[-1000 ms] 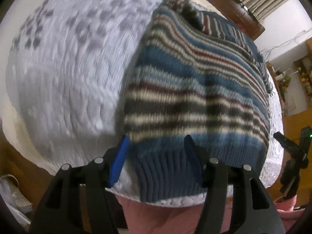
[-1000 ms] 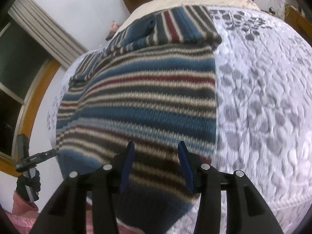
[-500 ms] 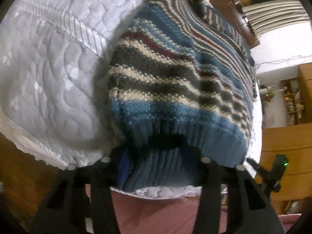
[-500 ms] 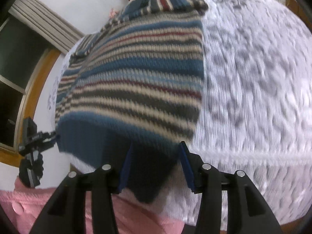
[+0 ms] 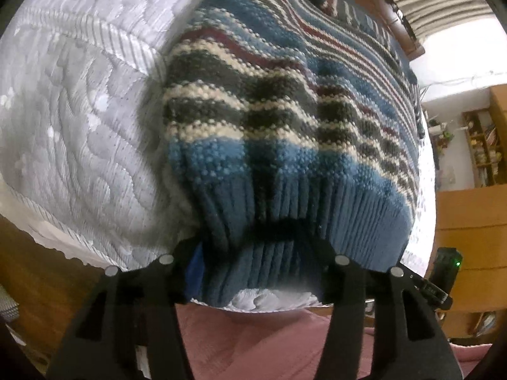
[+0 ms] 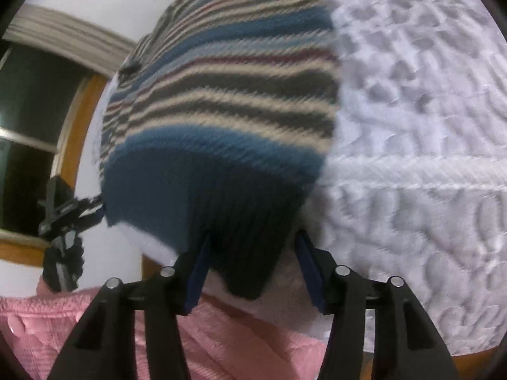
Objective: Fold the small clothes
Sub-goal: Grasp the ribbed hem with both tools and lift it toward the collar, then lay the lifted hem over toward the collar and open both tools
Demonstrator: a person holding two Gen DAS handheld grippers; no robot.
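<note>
left wrist view: striped knit sweater (image 5: 285, 101) fills the centre and upper right of the frame, lying on a white quilted bedspread (image 5: 79, 126); its blue ribbed hem (image 5: 285, 231) sits at lower centre, right at the near bed edge.
left gripper (image 5: 256, 272): fingers stand spread on either side of the hem; hem rib bunches down between them. whether the pads already press the fabric, i cannot tell; the gap reads as wide, so logged as spread.
right wrist view: same sweater (image 6: 228, 95) runs from top centre down to lower centre, bedspread (image 6: 412, 126) to the right, dark window (image 6: 28, 126) at left.
right gripper (image 6: 253, 269): blue pads apart, hem (image 6: 240, 221) hanging down between them, a corner drooping past the bed edge. not closed on it.
other gripper seen: left one shows small at the left edge of the right view (image 6: 63, 209).
step in hand: judged as taking hold of the hem at 2 points, the start of a bottom-to-top fold. fold itself not yet made.
next move calls for: both claws to close on the rib through both layers, then lift and carry the hem toward the collar at the top of the frame, evenly, so stripes stay square.
risk: thick knit may slip from a shallow bite.
writing, brands, labels: none readable in either view; frames are motion-blurred.
</note>
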